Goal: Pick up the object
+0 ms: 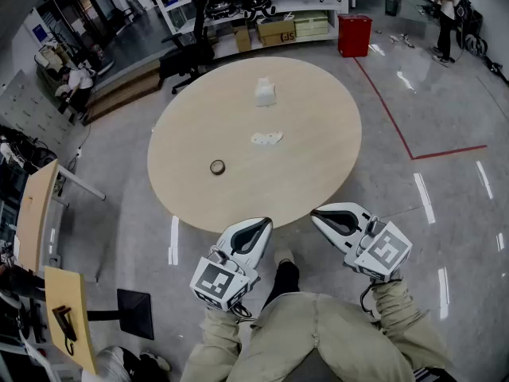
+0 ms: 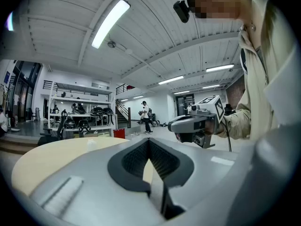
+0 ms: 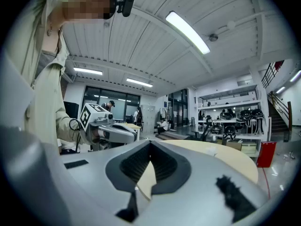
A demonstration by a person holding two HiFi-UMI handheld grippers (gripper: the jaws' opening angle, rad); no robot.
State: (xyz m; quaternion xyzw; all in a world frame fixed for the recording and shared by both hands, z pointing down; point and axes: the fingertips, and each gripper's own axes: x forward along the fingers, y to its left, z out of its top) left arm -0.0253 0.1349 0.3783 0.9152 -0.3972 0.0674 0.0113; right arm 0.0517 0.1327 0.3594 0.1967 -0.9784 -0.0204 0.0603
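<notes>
**A:** What are the claws doing?

**B:** Both are hovering just off the near edge of the round desk [image 1: 318, 173], above the person's knees. The left claw [image 1: 262, 225] is showing its jaws clenched with only air between them. The right claw [image 1: 320, 214] is looking the same: pressed together and empty.

**A:** And the object?

**B:** Three small things are lying on the desk, well apart from both claws, and I cannot tell which one is meant. A dark ring [image 1: 217, 166] is sitting nearest, toward the left claw's side. A flat white piece [image 1: 266, 138] is lying around the middle. A white block [image 1: 265, 92] is standing toward the far edge.

**A:** Is anything crowding the way?

**B:** Only bare desktop is stretching between the claws and those three. Beyond the desk, a black office chair [image 1: 187, 58], cardboard boxes [image 1: 276, 30] and a red bin [image 1: 354, 35] are sitting by the shelves. A person [image 1: 447, 10] is standing at the far right, past a red floor line [image 1: 398, 122].
</notes>
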